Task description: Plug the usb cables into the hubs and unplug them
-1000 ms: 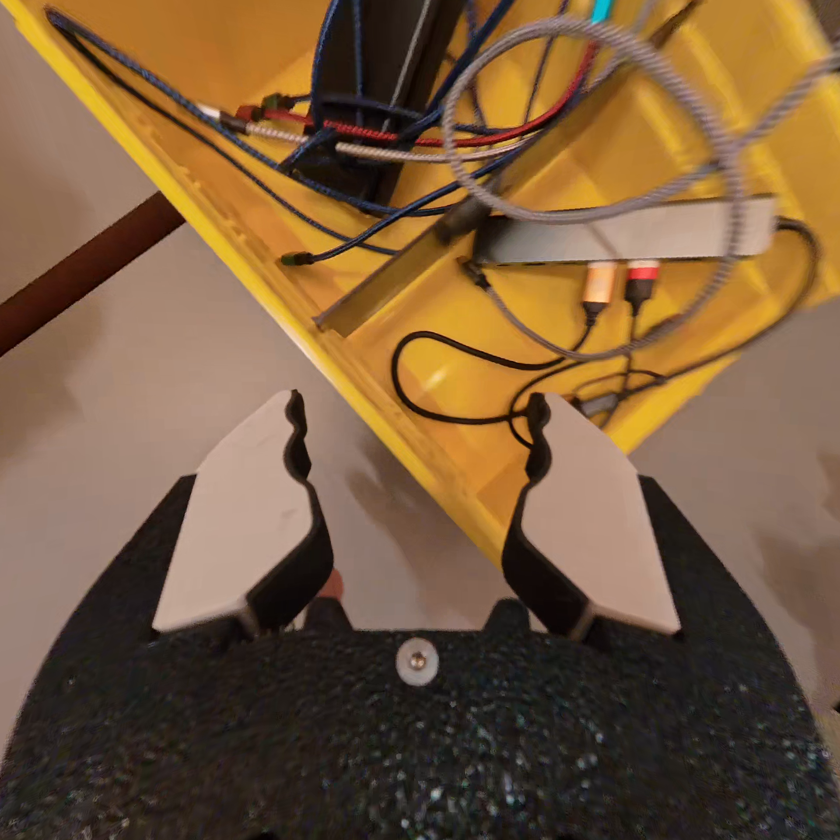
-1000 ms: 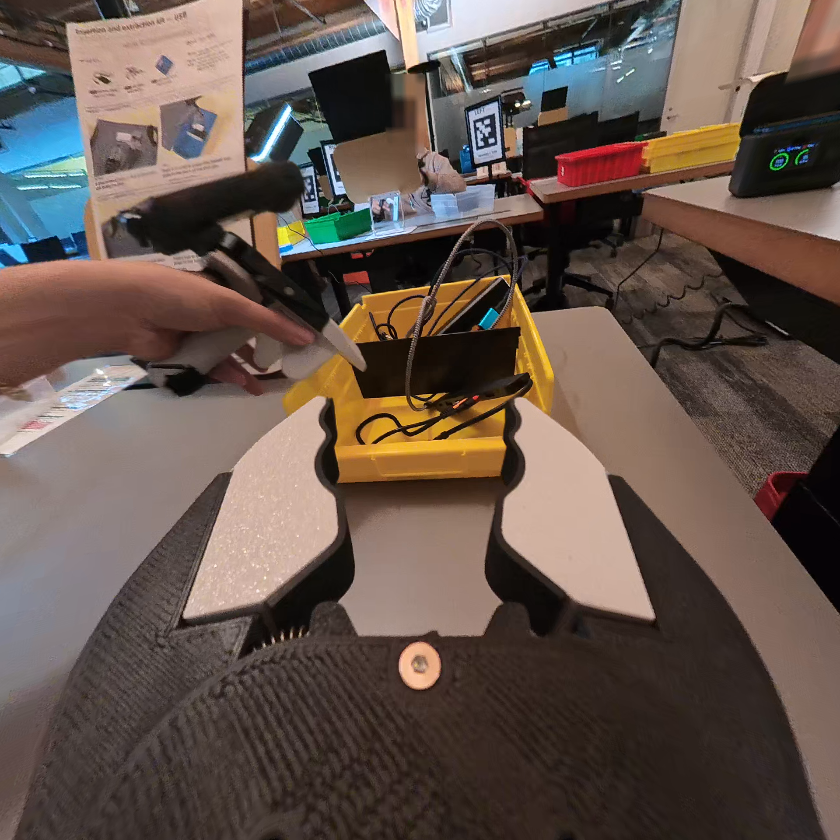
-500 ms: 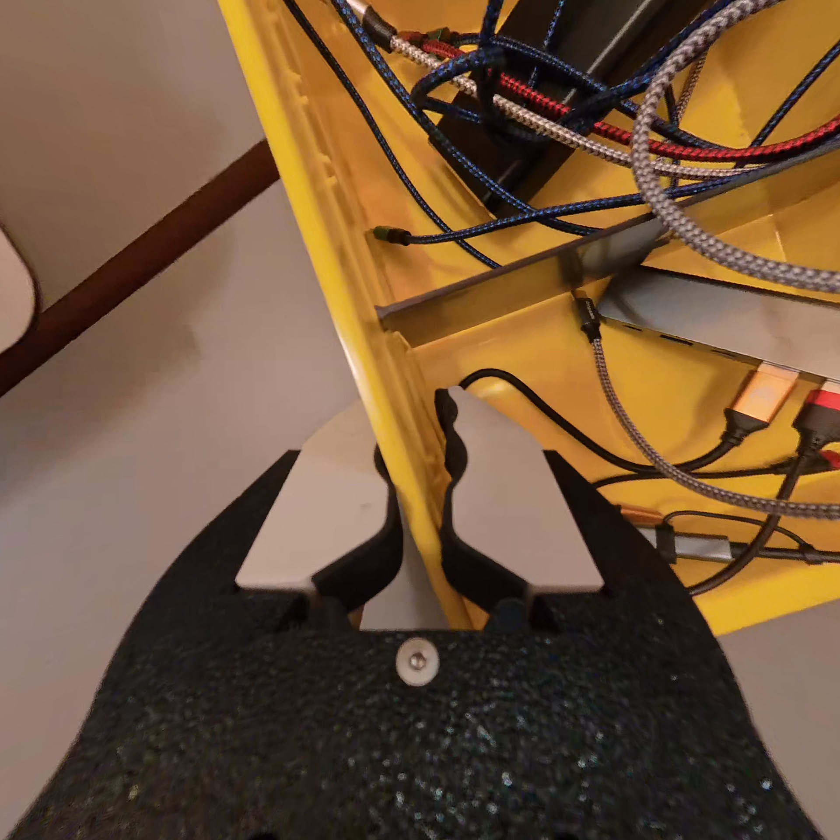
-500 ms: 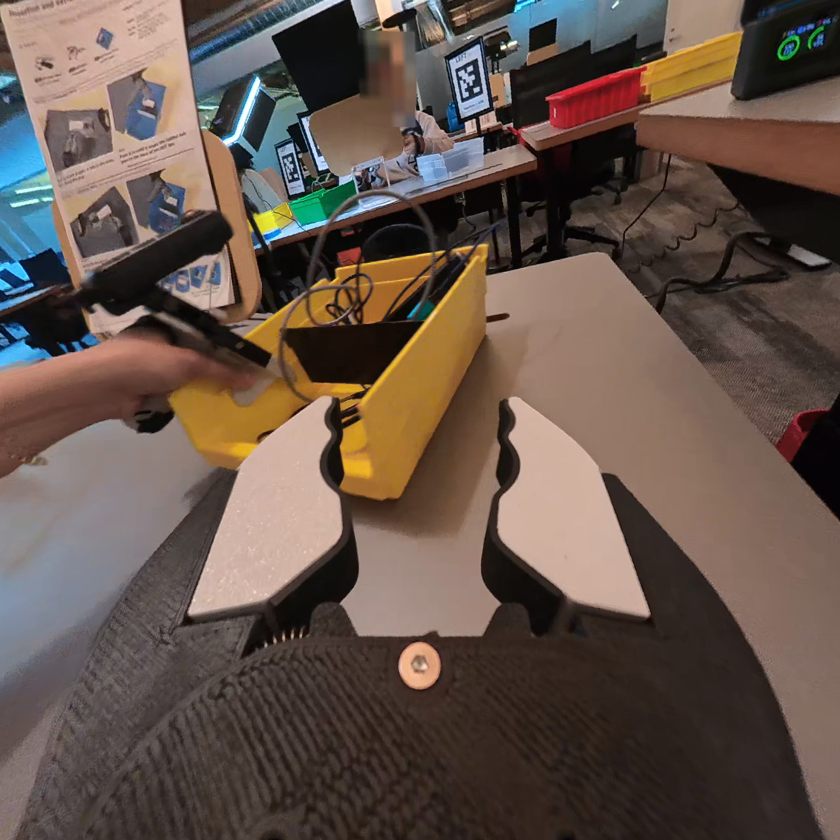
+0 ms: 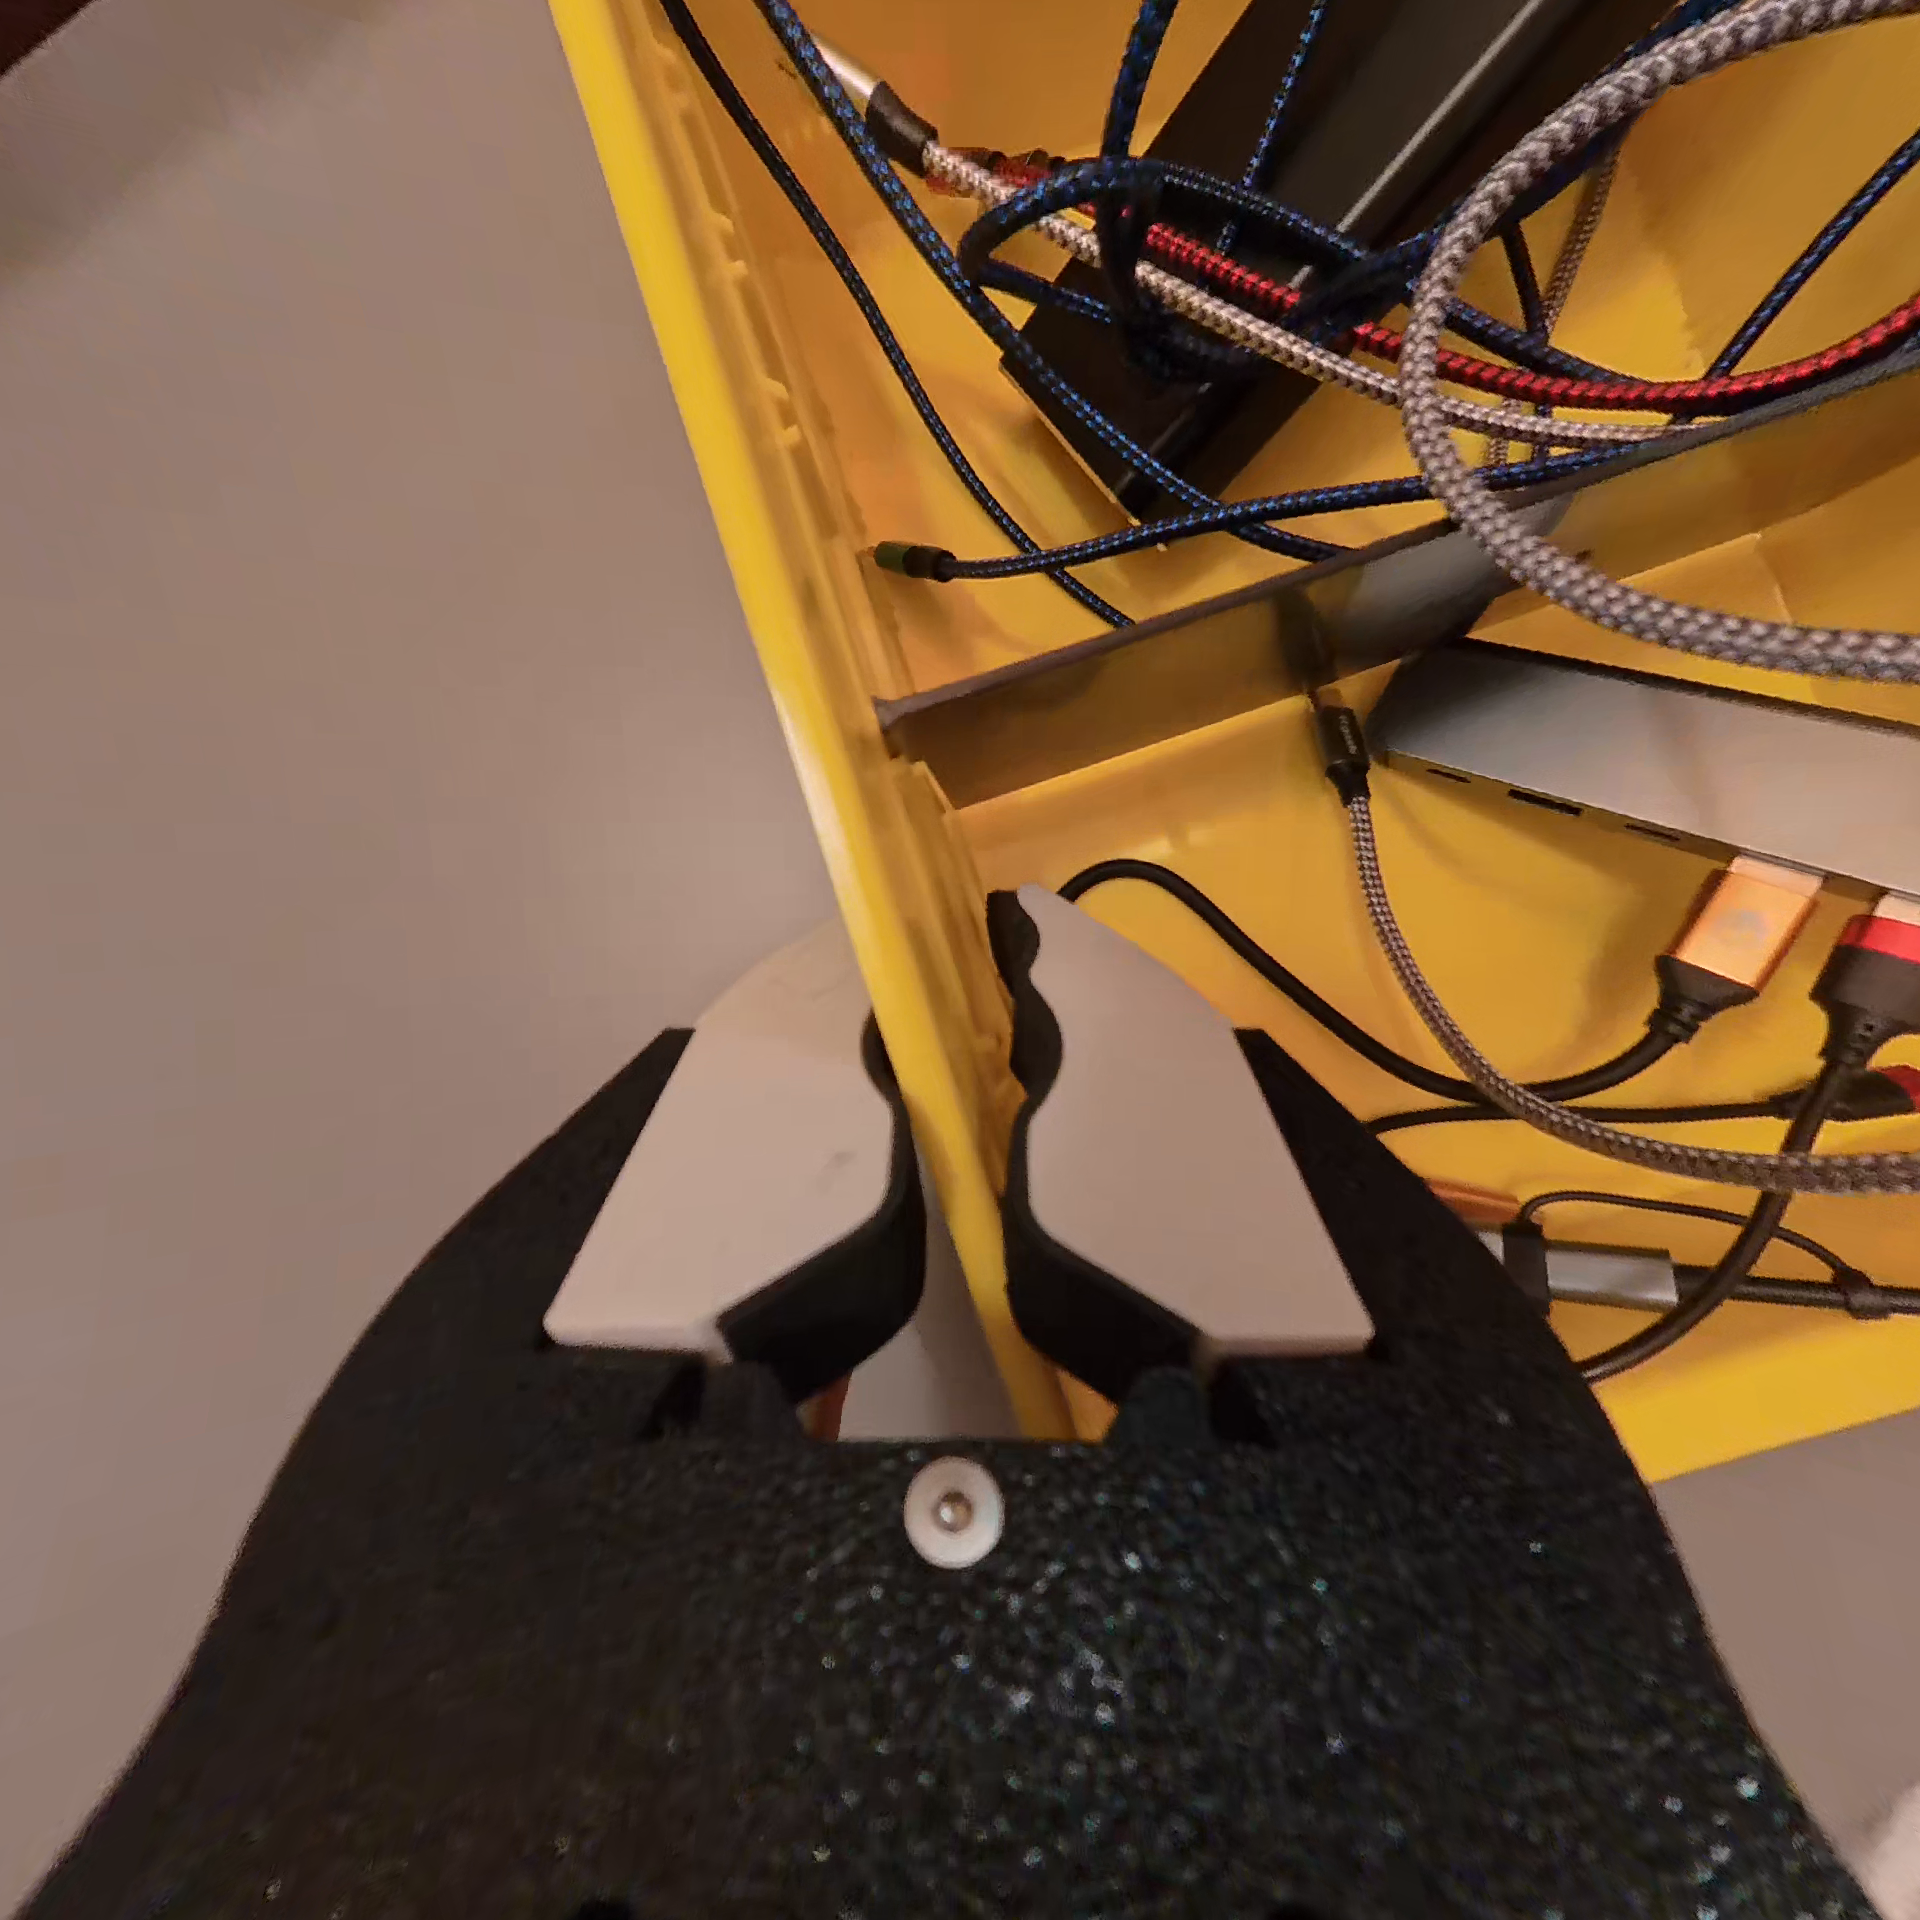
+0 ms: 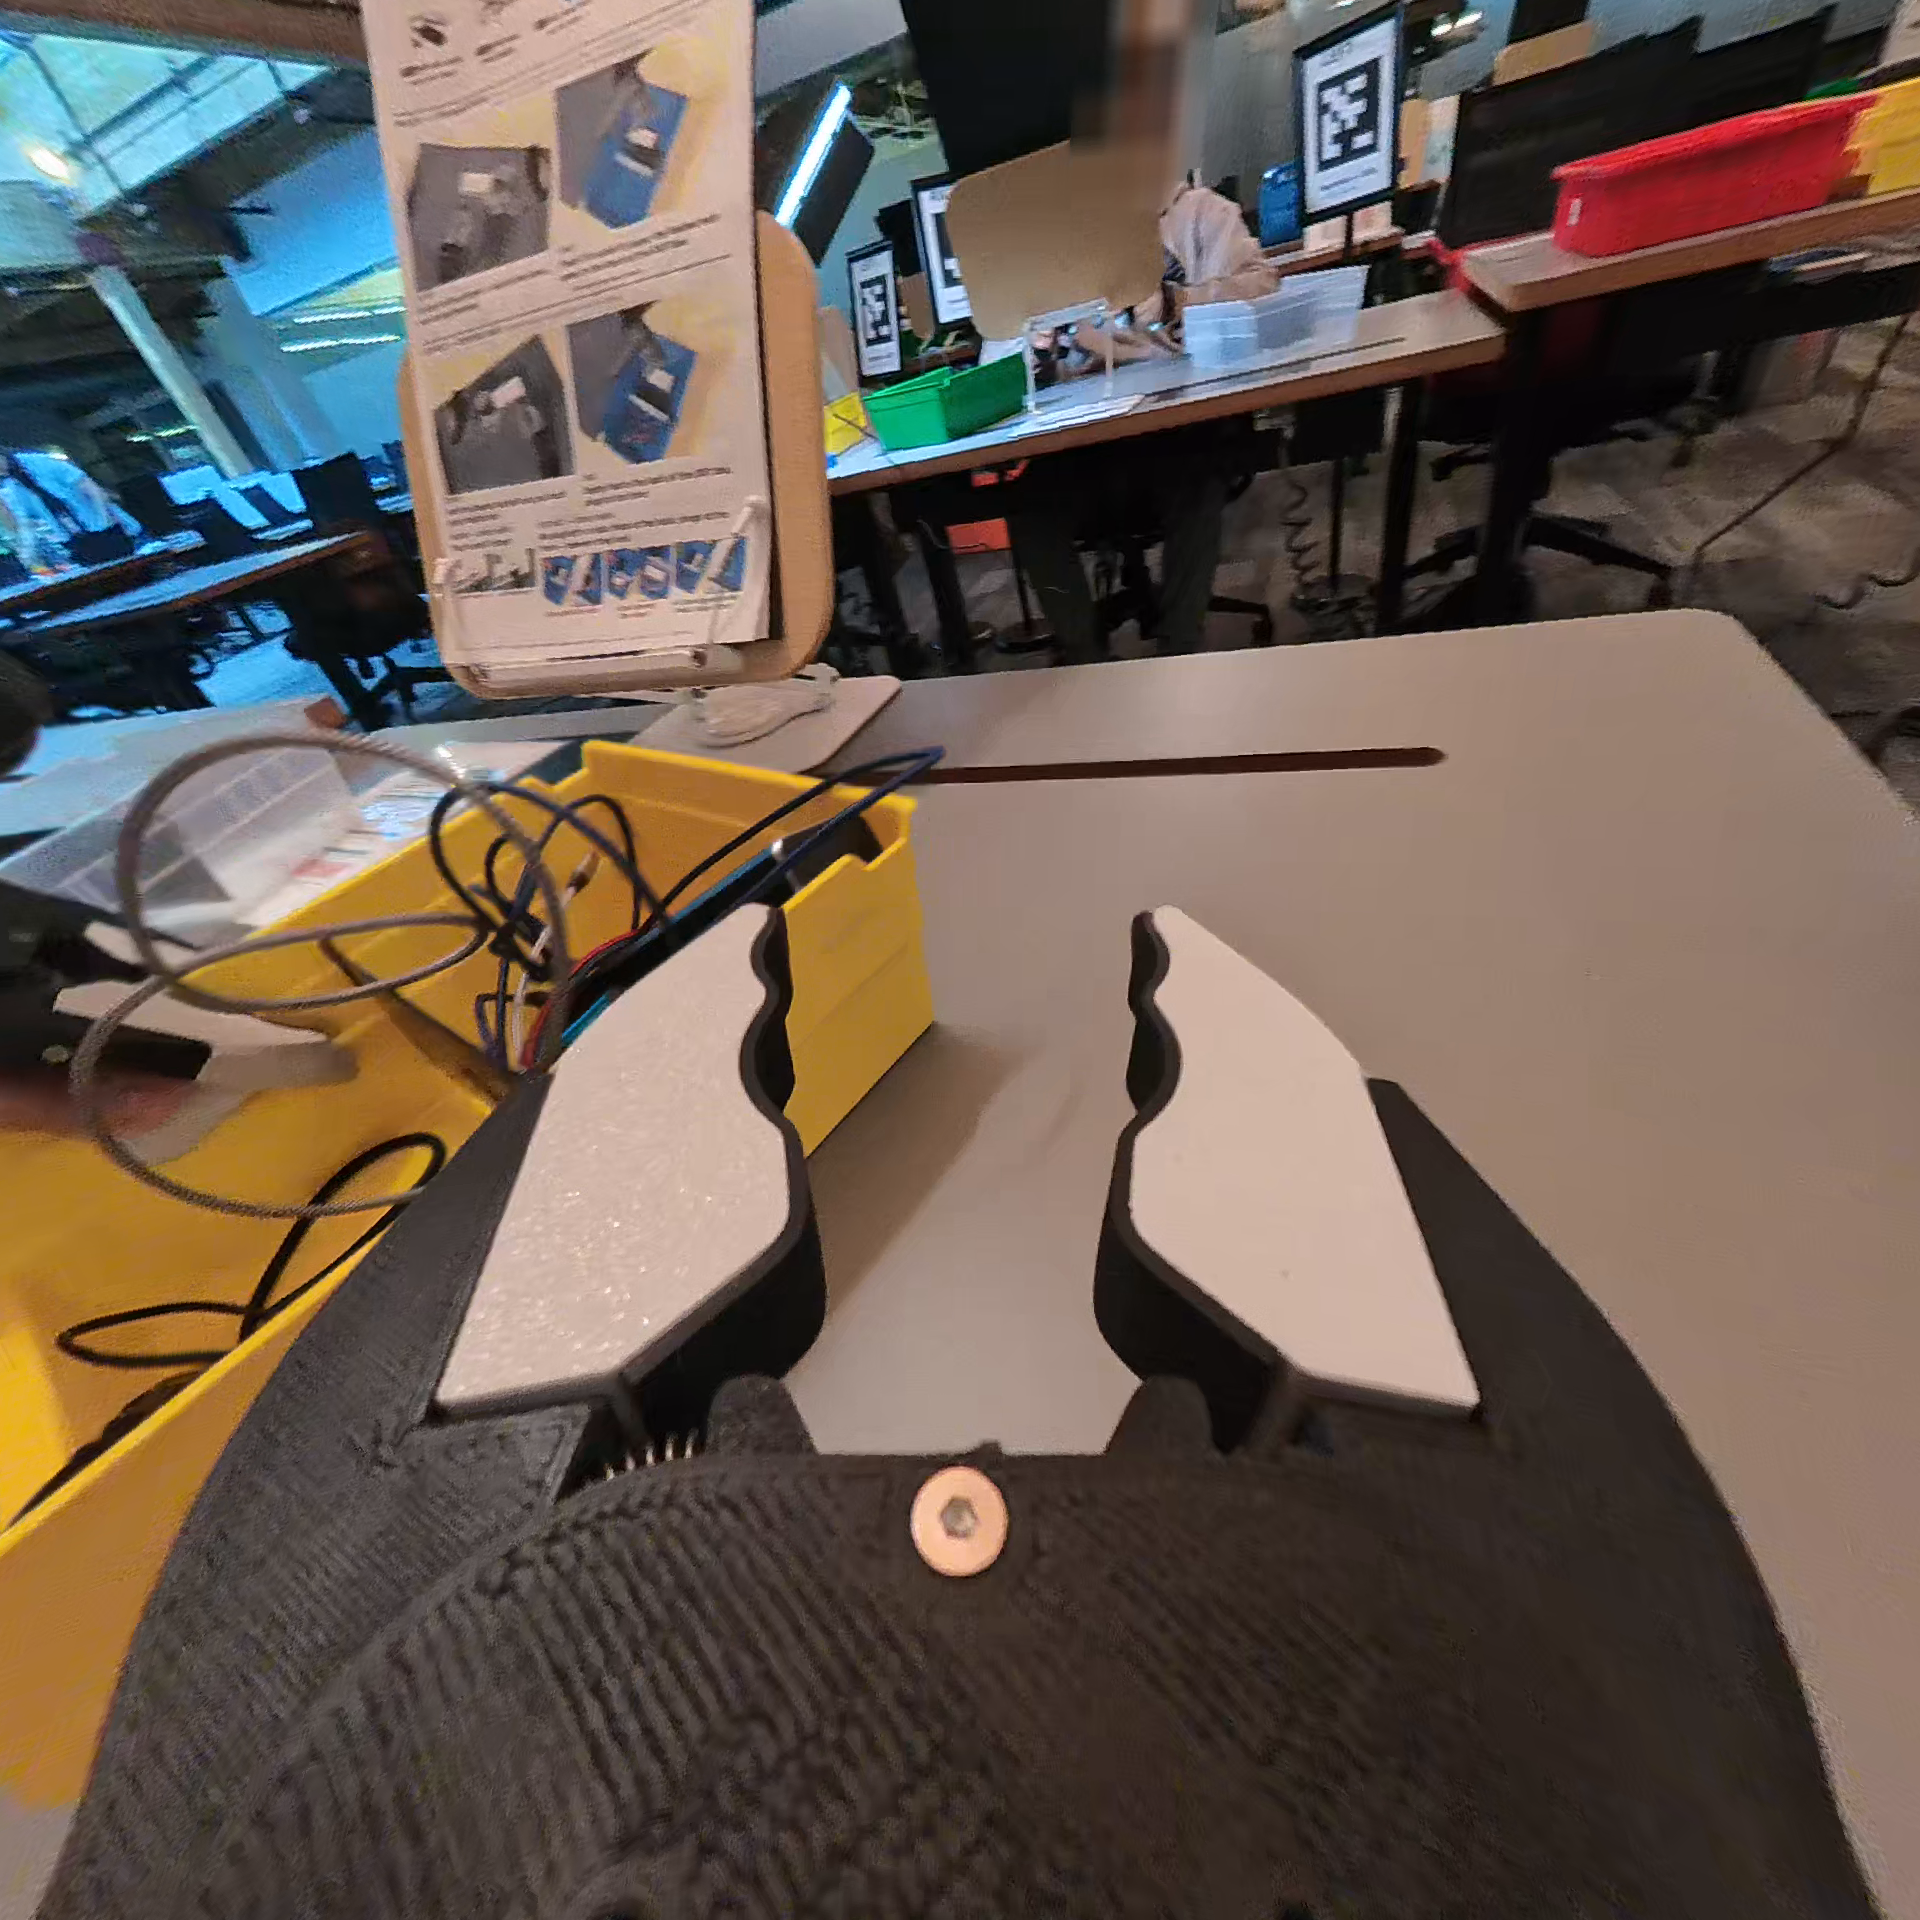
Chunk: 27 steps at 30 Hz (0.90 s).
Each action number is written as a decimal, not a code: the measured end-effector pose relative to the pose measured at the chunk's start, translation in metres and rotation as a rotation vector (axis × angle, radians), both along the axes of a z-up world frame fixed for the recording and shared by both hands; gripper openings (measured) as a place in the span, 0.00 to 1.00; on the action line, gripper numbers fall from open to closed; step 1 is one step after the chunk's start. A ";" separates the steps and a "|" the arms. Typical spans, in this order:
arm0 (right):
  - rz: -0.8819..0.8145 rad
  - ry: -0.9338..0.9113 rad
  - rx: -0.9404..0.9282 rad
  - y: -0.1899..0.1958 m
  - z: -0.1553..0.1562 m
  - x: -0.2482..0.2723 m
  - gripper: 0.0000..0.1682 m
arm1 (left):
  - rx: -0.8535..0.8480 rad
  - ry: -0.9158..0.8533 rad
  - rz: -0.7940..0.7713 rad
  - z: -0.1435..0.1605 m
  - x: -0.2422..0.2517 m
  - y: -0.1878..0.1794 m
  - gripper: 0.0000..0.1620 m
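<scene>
The left gripper (image 5: 940,997) is still pinching the side wall of the yellow bin (image 5: 800,582), one finger inside and one outside, just as half a second ago. The bin has slid closer to the right gripper (image 6: 956,935), now sitting beside its left finger on the grey table (image 6: 1507,935). That gripper's fingers are spread wide, holding nothing. Only the left wrist view is showing the silver hub (image 5: 1662,758) in the bin with orange (image 5: 1735,935) and red plugs (image 5: 1881,956) in it, under tangled cables (image 5: 1247,291). Only the right wrist view is showing the paper stand (image 6: 603,343).
</scene>
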State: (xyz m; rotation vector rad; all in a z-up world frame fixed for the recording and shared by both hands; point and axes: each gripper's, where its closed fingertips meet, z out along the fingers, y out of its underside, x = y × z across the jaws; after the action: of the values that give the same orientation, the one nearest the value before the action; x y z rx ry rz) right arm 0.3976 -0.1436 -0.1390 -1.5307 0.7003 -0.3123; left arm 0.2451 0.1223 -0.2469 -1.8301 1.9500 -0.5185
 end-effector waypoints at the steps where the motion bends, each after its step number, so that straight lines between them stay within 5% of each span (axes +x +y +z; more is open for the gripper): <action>1: 0.014 0.004 0.002 0.006 0.000 -0.003 0.37 | 0.003 -0.002 0.013 0.000 -0.015 0.005 0.06; 18: 0.318 -0.056 -0.116 0.126 0.010 -0.083 0.39 | -0.018 -0.052 0.133 0.003 -0.165 0.086 0.06; 27: 0.547 -0.130 -0.130 0.264 0.084 -0.139 0.48 | -0.042 -0.042 0.068 0.002 -0.246 0.142 0.07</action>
State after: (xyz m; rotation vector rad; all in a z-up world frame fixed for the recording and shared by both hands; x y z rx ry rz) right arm 0.2586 0.1202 -0.0553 -1.7407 0.1441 -0.0422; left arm -0.0007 0.2645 -0.2452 -1.8886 1.8554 -0.5752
